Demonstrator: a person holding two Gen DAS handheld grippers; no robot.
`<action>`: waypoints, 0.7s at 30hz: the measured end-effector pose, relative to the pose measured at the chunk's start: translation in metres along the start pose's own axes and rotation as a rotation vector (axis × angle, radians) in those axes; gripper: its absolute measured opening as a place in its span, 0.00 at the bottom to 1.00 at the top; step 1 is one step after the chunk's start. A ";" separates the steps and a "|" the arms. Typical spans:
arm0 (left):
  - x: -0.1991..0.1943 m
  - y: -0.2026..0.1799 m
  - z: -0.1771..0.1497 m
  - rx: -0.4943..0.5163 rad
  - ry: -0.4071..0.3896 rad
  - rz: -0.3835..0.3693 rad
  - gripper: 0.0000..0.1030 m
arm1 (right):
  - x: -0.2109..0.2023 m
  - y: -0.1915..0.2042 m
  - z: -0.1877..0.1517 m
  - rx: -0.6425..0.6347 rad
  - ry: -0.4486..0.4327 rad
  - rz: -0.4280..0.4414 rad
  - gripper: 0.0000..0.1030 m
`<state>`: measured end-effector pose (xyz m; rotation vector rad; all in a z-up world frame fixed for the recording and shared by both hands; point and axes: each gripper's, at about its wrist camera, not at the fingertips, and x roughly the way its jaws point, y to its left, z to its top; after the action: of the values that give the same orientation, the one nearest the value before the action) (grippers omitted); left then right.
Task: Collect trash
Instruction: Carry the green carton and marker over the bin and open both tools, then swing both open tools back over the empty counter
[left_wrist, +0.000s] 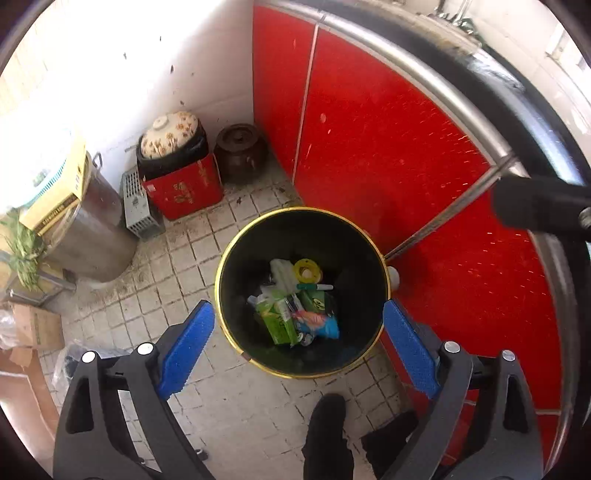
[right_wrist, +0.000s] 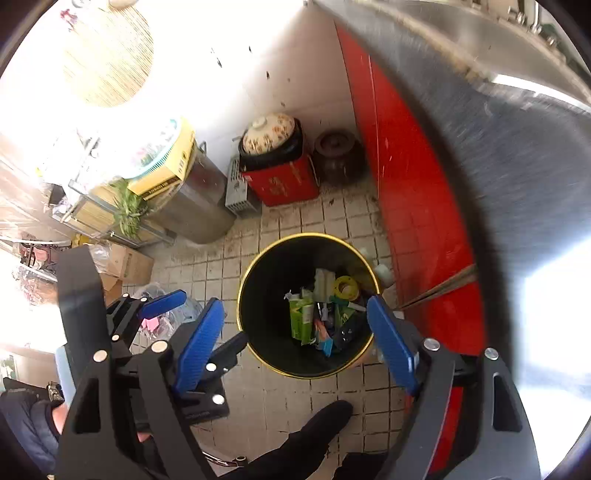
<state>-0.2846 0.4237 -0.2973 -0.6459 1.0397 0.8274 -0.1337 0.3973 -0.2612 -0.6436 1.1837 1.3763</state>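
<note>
I look down both sets of tongs into a black trash bin (left_wrist: 236, 266) with a gold rim, standing on the tiled floor (left_wrist: 177, 258) just beside a red cabinet front (left_wrist: 369, 147). My left tongs (left_wrist: 299, 317) stand wide apart over the bin's mouth, their blue pads (left_wrist: 186, 347) gripping nothing. My right tongs (right_wrist: 295, 325) are likewise spread wide and empty above the same bin (right_wrist: 258, 295); from this view the left tongs (right_wrist: 192, 317) show just beside them on the left.

The trash lies at the bottom of the bin: a green carton (left_wrist: 275, 321), a yellow tape roll (left_wrist: 306, 271), a crumpled white wrapper (left_wrist: 282, 273), a marker with a green cap (left_wrist: 314, 287) and a blue packet (left_wrist: 328, 326); smaller bits among them are too blurred for me to name.

In the corner behind the bin stand a red box (left_wrist: 184, 188) with a flowered ceramic lid (left_wrist: 170, 134) on top, a brown clay jar (left_wrist: 240, 147) just beside it, and a steel pot (left_wrist: 92, 229) further left. A dark shoe (left_wrist: 327, 413) shows at the bottom edge, probably the person's own.
</note>
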 end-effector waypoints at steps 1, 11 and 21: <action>-0.012 -0.004 0.001 0.014 -0.007 0.007 0.87 | -0.015 -0.001 -0.001 0.011 -0.016 0.000 0.83; -0.156 -0.141 0.039 0.295 -0.147 -0.074 0.93 | -0.259 -0.071 -0.098 0.269 -0.270 -0.297 0.93; -0.236 -0.357 0.024 0.703 -0.204 -0.337 0.93 | -0.432 -0.147 -0.295 0.856 -0.450 -0.755 0.93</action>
<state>-0.0376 0.1833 -0.0431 -0.1213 0.9205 0.1928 0.0157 -0.0635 -0.0150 -0.1037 0.8934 0.2757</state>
